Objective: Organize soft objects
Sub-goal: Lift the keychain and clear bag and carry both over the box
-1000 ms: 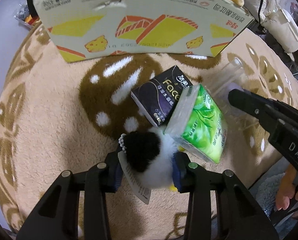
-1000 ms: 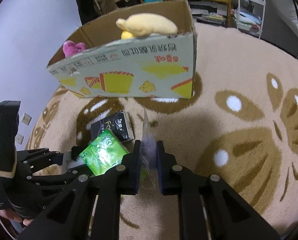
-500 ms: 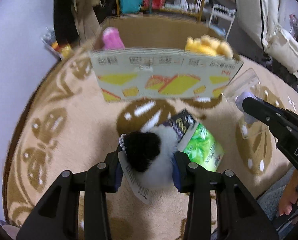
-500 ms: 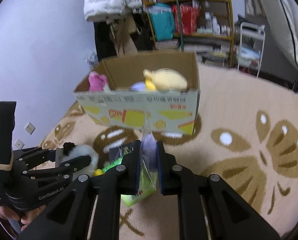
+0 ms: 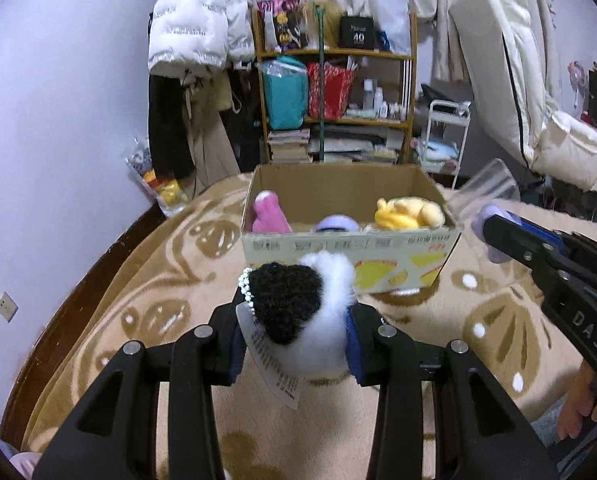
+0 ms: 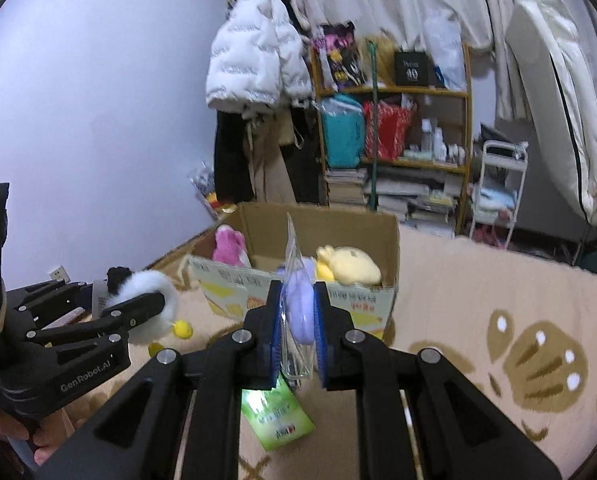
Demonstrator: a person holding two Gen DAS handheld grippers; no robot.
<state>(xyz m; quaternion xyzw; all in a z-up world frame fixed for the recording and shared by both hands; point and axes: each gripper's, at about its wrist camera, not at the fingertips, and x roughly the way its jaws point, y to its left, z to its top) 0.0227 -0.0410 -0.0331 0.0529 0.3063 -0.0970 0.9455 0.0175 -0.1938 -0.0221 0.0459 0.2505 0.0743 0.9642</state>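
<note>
My left gripper (image 5: 296, 330) is shut on a black and white plush toy (image 5: 302, 308) with a bead chain and a paper tag, held above the rug. In the right wrist view the same plush (image 6: 150, 304) shows at the left in the left gripper (image 6: 154, 304). My right gripper (image 6: 297, 322) is shut on a lilac soft object in a clear plastic bag (image 6: 298, 308); it also shows at the right as the right gripper (image 5: 488, 232). Beyond both stands an open cardboard box (image 5: 350, 256) holding a pink plush (image 5: 268, 216), a yellow plush (image 5: 408, 214) and a lilac item (image 5: 336, 224).
A green tissue pack (image 6: 276, 416) lies on the beige patterned rug (image 5: 158, 292) under the right gripper. A shelf (image 5: 334, 100) full of goods, hanging coats (image 5: 194, 28), a white cart (image 5: 446, 136) and a white recliner (image 5: 514, 92) stand behind the box. A hand (image 5: 578, 412) shows at lower right.
Both grippers rose from the rug and tilted up, each still gripping its item. The tissue packs dropped out of the left view; the box interior and room came into sight.
</note>
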